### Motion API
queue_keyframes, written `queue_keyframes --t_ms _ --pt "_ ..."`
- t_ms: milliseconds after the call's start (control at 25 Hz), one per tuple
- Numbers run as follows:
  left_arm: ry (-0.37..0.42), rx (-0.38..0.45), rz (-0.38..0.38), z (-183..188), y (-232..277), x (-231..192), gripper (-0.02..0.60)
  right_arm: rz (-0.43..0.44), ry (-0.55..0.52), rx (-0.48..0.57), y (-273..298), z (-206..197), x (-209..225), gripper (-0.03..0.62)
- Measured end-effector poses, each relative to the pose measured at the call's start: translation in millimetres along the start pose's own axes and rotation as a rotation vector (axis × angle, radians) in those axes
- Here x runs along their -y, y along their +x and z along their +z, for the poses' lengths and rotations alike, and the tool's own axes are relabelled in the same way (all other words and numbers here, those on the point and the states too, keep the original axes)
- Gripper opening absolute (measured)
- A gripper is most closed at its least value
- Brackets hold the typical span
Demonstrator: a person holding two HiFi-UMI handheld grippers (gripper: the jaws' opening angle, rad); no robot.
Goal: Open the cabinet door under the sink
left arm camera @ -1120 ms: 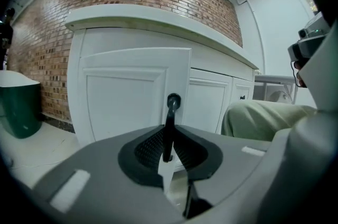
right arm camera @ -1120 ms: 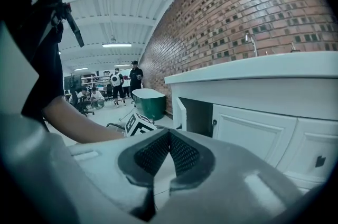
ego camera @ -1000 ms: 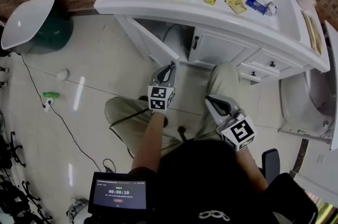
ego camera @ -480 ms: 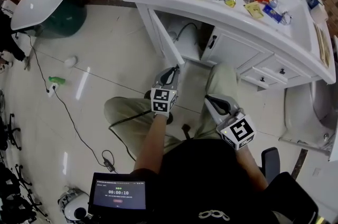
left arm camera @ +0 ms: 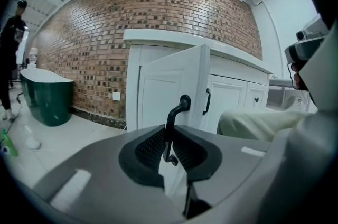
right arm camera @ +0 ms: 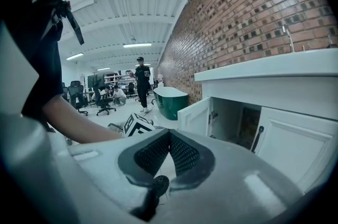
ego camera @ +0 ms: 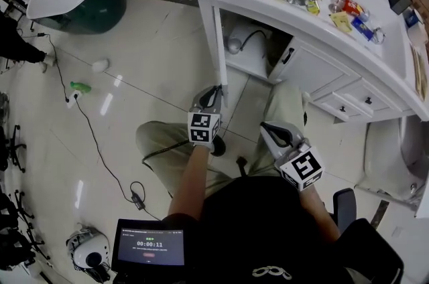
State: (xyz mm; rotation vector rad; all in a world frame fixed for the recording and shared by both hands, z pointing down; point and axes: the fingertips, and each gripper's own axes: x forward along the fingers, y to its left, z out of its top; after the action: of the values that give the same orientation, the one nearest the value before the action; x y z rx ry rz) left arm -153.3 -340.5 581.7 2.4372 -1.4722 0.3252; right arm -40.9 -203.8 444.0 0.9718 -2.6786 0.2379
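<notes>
The cabinet door [ego camera: 216,48] under the sink is swung out from the left front corner of the vanity [ego camera: 281,5]. It is seen nearly square to the cabinet front, with the compartment [ego camera: 248,48] laid bare. Its black handle [left arm camera: 176,114] is clamped between the jaws of the left gripper [ego camera: 216,91], which have just been closing on it. The handle's long axis is set upright, straight ahead of the claw at the door's free edge. The right gripper [ego camera: 271,129] is found well apart from the door, its jaws pressed together on nothing. The left hand is judged the nearer, so any further swing would be drawn along the door's arc, away from the compartment.
</notes>
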Motion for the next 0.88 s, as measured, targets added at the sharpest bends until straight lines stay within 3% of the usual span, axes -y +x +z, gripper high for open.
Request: queue_keyframes --t_ms 160,480,720,880 --pt "-0.018 0.008 0.064 1 -13 -32 0.049 0.026 -0.007 -0.002 10 -1 -9 -0.009" --pt "-0.025 0.014 0.116 3 -28 -75 0.041 0.051 -0.021 -0.009 18 0 -20 -0.009" --pt "-0.03 0.003 0.121 4 -31 -88 0.047 0.045 -0.015 -0.019 17 -2 -19 -0.009" --pt "-0.079 0.014 0.187 -3 -47 -100 0.015 0.046 -0.034 -0.018 17 -1 -21 -0.009"
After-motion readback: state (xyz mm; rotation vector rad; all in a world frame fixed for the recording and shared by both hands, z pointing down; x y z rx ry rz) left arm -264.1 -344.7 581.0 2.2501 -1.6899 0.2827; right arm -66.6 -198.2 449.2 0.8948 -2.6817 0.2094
